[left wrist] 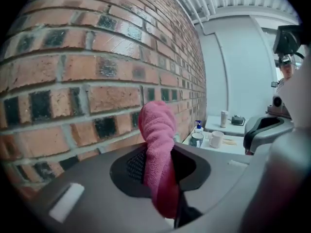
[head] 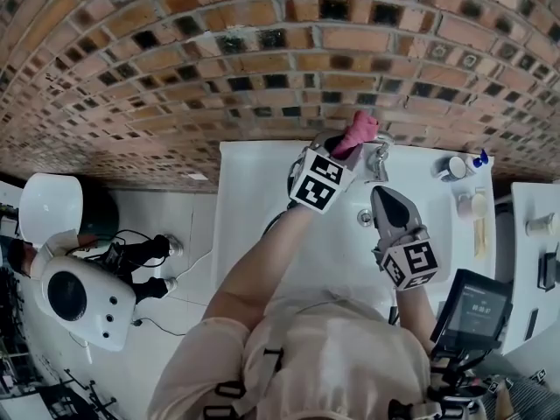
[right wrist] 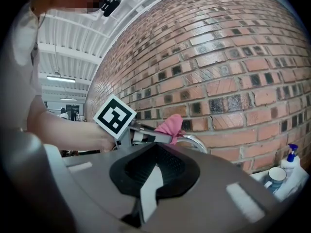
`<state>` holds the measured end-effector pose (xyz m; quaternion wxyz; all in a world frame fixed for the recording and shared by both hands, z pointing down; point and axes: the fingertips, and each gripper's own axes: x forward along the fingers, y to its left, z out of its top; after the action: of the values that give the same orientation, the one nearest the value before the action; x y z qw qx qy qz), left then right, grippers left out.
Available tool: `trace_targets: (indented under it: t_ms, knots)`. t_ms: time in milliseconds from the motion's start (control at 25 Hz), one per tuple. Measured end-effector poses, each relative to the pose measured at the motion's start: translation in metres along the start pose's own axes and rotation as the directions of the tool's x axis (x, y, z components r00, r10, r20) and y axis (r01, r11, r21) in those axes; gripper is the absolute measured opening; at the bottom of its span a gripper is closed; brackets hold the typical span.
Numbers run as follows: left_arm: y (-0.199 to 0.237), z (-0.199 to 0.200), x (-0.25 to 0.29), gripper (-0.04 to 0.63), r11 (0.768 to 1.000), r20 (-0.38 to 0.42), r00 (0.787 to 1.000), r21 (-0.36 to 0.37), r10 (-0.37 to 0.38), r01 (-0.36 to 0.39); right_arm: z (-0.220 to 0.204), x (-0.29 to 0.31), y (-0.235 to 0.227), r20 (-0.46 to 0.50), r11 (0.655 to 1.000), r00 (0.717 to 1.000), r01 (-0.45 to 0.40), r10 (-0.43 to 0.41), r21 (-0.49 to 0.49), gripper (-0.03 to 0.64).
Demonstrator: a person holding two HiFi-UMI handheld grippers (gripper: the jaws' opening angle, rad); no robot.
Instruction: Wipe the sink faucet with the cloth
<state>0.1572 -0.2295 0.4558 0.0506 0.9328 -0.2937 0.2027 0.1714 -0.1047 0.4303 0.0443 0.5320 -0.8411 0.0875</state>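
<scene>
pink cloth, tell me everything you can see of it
The pink cloth looks like soft terry or microfibre, bunched into a thick roll. The left gripper is clamped on its lower part, so the free end pokes out past the jaws. It is held close to the brick wall, by the chrome faucet over the white sink; contact with the faucet can't be confirmed.

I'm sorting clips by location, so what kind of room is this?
Probably a washroom or utility corner: a white sink with a chrome faucet set against a brick wall, and a pump bottle and cup beside it.
</scene>
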Motion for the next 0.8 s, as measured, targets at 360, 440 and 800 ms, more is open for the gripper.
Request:
trace_targets:
  t_ms: [360,440,800]
  knots:
    - [0.018,-0.060,-0.004,0.084,0.990,-0.067,0.996,-0.129,0.051,-0.059,-0.005,-0.005,-0.009,-0.005,1.000,1.000,0.021,-0.021,0.011,-0.014]
    - [0.022,-0.081,-0.005,0.083,0.984,-0.113,0.991,-0.155,0.068,-0.085,-0.006,-0.005,-0.008,-0.004,1.000,1.000,0.021,-0.020,0.011,-0.014]
    - [-0.019,0.022,-0.011,0.084,0.964,0.171,0.985,-0.260,-0.012,0.057,-0.012,-0.005,-0.012,-0.014,0.999,1.000,0.024,-0.023,0.034,-0.014]
